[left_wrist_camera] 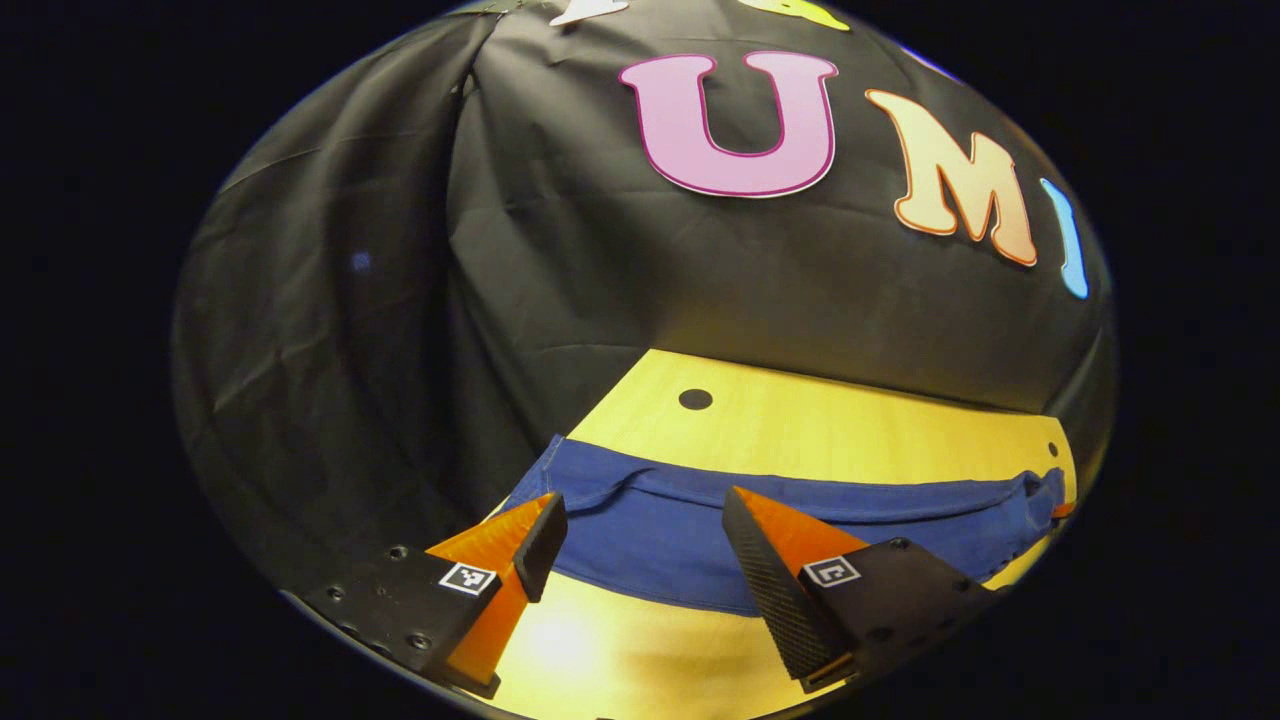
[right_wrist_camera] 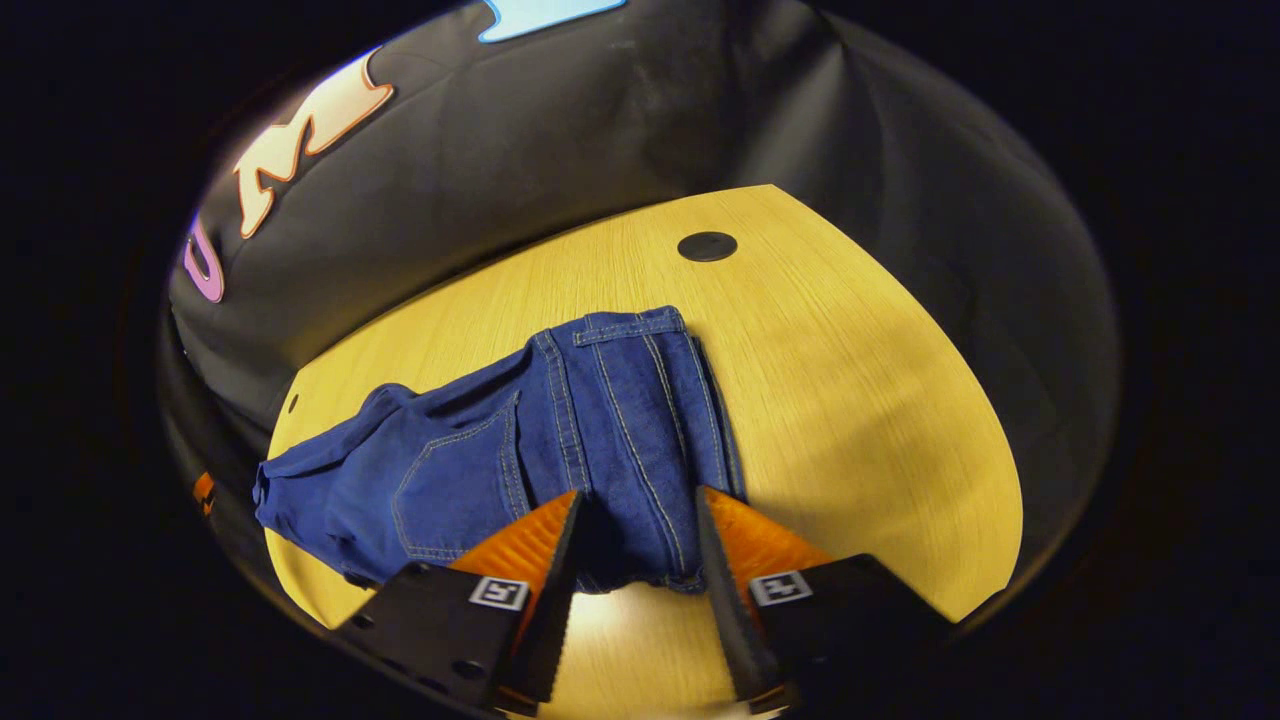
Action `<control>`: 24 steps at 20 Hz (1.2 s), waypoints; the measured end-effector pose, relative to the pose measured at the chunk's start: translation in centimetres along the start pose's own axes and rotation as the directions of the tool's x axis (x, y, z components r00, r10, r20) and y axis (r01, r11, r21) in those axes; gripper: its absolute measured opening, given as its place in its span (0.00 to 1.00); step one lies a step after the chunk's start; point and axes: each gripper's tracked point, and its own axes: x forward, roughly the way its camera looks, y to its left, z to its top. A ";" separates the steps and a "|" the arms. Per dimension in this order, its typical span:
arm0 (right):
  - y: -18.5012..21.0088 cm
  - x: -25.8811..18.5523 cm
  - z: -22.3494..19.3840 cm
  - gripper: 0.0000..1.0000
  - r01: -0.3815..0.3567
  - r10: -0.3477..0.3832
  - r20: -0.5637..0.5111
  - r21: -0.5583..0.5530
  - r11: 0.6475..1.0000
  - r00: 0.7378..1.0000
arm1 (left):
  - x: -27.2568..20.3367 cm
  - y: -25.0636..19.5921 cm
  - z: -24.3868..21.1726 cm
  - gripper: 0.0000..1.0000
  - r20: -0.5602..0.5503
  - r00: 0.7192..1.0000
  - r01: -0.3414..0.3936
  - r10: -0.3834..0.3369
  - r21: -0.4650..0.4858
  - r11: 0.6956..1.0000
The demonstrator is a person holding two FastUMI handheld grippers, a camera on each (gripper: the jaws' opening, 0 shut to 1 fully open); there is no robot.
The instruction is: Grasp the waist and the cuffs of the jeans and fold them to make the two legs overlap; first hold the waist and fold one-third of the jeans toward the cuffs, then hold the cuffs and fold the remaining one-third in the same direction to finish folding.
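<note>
Jaws apart on both left gripper [left_wrist_camera: 640, 545] and right gripper [right_wrist_camera: 635, 540], gripping nothing. Jeans [right_wrist_camera: 560, 440] lying bunched on surface [right_wrist_camera: 850, 380], near edge between right jaws, black disc [right_wrist_camera: 707, 246] beyond. Looks partly folded; final fold likely pending.

A pale wooden surface [right_wrist_camera: 860, 400] with a round dark plug [right_wrist_camera: 707, 246] set into it, backed by the booth's creased black cloth [left_wrist_camera: 400, 300].
</note>
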 end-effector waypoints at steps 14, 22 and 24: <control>-1.0 -2.2 0.2 0.05 0.073 -0.074 0.113 0.014 0.997 0.991 | -0.2 -0.4 0.4 0.95 -0.031 0.997 0.070 -0.070 0.011 0.997; 1.8 -10.6 4.7 0.04 0.207 -0.157 0.319 -0.129 0.970 0.935 | -0.3 0.4 0.2 0.95 -0.036 0.992 0.118 -0.119 -0.024 0.993; 5.8 -12.9 5.5 0.04 0.217 -0.134 0.369 -0.193 0.957 0.920 | 0.1 0.6 0.1 0.94 -0.037 0.990 0.135 -0.136 -0.031 0.990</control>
